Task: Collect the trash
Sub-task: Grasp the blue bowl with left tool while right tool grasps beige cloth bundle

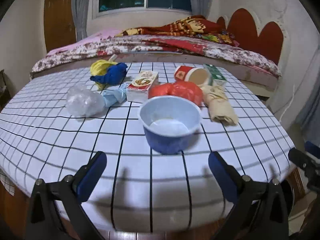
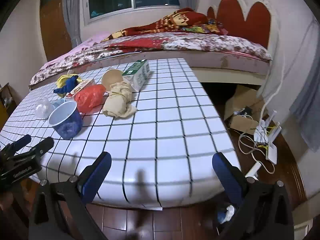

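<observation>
Bedroom at night: a bed (image 1: 160, 46) with a floral quilt runs behind a desk (image 1: 60, 140) covered in a white cloth with black grid lines. Every place below is given relative to the blue paper bowl (image 1: 170, 124), which stands upright and looks empty near the desk's front edge.

Just behind the bowl lies a crumpled red plastic bag (image 1: 178, 92). Right of the bowl sits a wadded beige cloth (image 1: 218, 104); further back on that side, a tipped paper cup (image 1: 192, 75) and a green-and-white carton (image 1: 216, 76). Behind and left of the bowl are a flat printed box (image 1: 142, 86), a pale blue wad (image 1: 116, 98), a clear plastic bag (image 1: 84, 102) and, farthest back, a blue and yellow bundle (image 1: 110, 74).

The left hand-held gripper (image 1: 158, 172) hangs just in front of the bowl, jaws spread wide, holding nothing. The right hand-held gripper (image 2: 162, 172) hangs at the desk's front edge, well right of the bowl, equally wide and empty.

Risk: the bowl looks light, so a pinch on its rim could tip it or push it into the red bag.
</observation>
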Demonstrator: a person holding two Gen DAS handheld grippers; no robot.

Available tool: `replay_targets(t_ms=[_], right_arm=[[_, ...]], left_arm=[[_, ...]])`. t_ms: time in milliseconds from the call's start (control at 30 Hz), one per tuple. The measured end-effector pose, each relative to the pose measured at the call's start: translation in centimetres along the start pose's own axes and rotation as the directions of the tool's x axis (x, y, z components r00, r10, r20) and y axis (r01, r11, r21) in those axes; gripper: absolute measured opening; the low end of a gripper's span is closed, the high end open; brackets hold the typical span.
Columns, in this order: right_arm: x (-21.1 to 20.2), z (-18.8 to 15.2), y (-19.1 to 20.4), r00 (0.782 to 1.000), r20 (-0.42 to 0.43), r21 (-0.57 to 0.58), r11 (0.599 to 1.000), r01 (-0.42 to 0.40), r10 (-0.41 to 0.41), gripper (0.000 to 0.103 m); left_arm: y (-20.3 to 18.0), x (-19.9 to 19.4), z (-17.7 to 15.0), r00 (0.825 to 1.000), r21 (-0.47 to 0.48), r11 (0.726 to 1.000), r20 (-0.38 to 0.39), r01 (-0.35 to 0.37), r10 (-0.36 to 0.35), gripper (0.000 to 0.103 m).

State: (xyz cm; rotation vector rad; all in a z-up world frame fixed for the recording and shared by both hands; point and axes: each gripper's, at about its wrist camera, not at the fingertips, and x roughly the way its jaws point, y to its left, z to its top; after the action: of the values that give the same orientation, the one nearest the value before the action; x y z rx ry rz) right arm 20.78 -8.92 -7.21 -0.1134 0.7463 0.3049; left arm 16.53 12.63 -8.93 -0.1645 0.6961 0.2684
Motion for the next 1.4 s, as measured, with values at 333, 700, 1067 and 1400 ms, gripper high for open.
replay_targets(t_ms=[333, 700, 1067, 1400], right_arm=[[4.9, 2.1, 0.9, 0.998, -0.055, -0.045, 0.998, -0.036, 0.033, 0.102], [8.6, 4.7, 3.4, 0.991, -0.071, -0.049, 0.992, -0.117, 0.114, 0.102], [15.0, 8.4, 7.3, 0.975, -0.161, -0.046, 0.985, -0.165, 0.156, 0.046], [9.2, 6.6, 5.5, 0.984, -0.045, -0.078, 0.981, -0.176, 0.173, 0.032]], left_arm=[[-1.0, 3.3, 2.1, 0.999, -0.025, 0.999, -0.016, 0.030, -0.030, 0.096], [0.7, 3.9, 3.4, 0.999, -0.010, 0.999, -0.005, 0.034, -0.034, 0.080], [2.6, 3.7, 3.7, 1.000, -0.014, 1.000, 0.005, 0.022, -0.022, 0.080], [1.1, 1.6, 2.7, 0.996, 0.008, 0.997, 0.036, 0.081, -0.081, 0.080]])
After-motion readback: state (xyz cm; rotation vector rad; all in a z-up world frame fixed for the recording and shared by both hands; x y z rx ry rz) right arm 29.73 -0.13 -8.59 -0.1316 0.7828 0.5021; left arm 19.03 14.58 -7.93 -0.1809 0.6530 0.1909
